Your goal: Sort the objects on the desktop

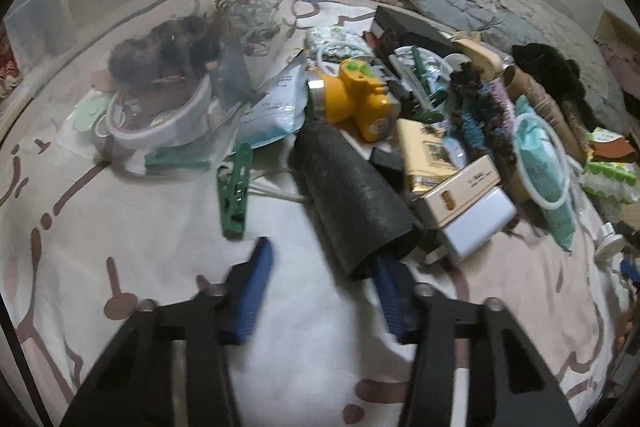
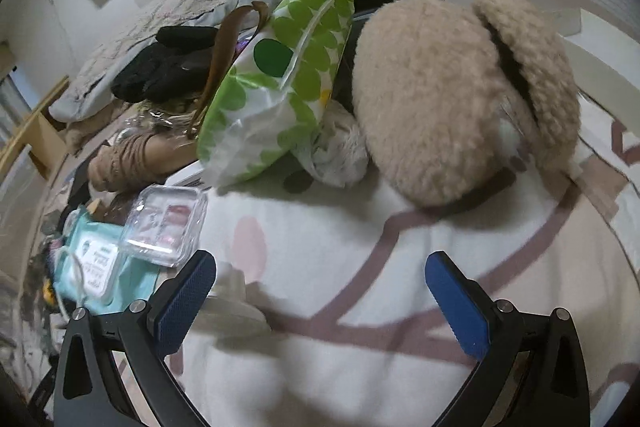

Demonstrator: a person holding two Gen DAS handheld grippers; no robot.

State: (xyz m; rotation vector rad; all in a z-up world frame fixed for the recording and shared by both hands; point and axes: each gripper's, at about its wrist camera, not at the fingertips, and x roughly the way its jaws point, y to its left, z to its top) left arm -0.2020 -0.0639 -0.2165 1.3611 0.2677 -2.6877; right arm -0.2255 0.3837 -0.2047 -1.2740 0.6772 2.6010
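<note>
The left gripper [image 1: 320, 283] stands partly open over the patterned sheet [image 1: 132, 227], its pads gripping nothing; the near end of a dark cone [image 1: 348, 199] touches the right pad [image 1: 390, 291]. Beyond lie a green clip [image 1: 236, 191], a yellow toy camera [image 1: 360, 99] and a white bowl [image 1: 160, 123]. The right gripper [image 2: 320, 291] is wide open, with a clear plastic box [image 2: 164, 227] just beside it and a fuzzy tan hat [image 2: 440, 99] farther off.
</note>
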